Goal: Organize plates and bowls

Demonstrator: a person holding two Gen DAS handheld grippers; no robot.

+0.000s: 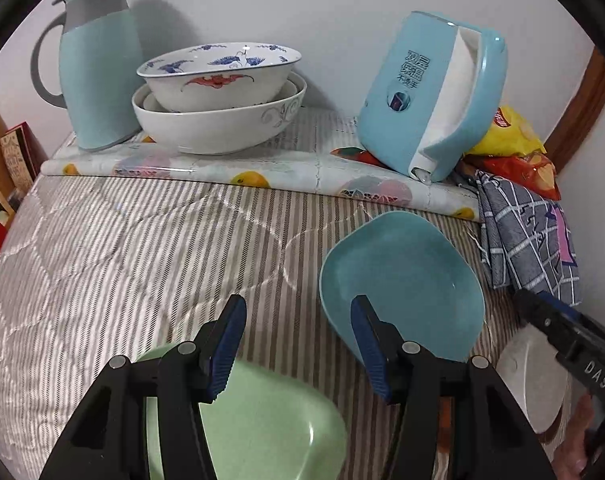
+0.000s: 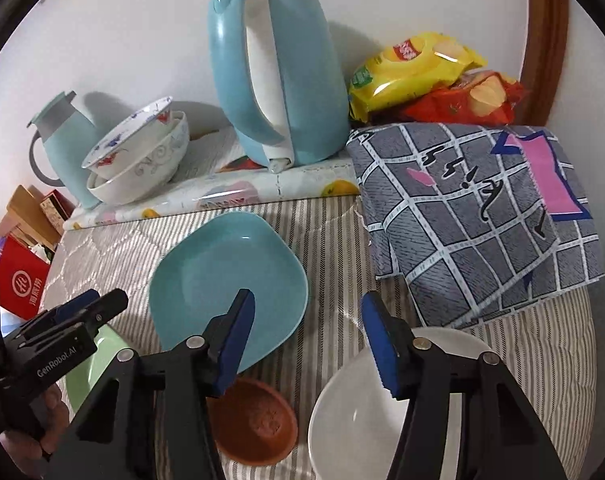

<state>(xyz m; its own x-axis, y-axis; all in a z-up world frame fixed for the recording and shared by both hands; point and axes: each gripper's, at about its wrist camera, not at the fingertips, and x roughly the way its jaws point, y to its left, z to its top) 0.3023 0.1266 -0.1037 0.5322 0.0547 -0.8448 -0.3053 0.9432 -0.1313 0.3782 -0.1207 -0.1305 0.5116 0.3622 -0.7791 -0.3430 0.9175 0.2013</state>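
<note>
A teal plate (image 1: 406, 280) (image 2: 226, 276) lies on the striped quilt. A green plate (image 1: 262, 420) (image 2: 90, 364) lies nearer, under my left gripper (image 1: 298, 344), which is open and empty above it. A white bowl (image 2: 358, 412) (image 1: 534, 380) and a small brown dish (image 2: 258, 420) lie at the front. My right gripper (image 2: 308, 340) is open and empty, hovering between the teal plate and the white bowl. Two stacked bowls, a crane-patterned one (image 1: 218, 72) (image 2: 130, 136) inside a white one (image 1: 218, 128) (image 2: 142, 172), stand at the back.
A pale blue thermos jug (image 1: 94, 68) (image 2: 66, 140) and a blue electric kettle (image 1: 430, 92) (image 2: 274, 76) stand on a fruit-print board (image 1: 222, 168) by the wall. Snack bags (image 2: 430, 76) and a checked grey cloth (image 2: 482, 212) lie at the right. Boxes (image 2: 18, 280) stand at the left.
</note>
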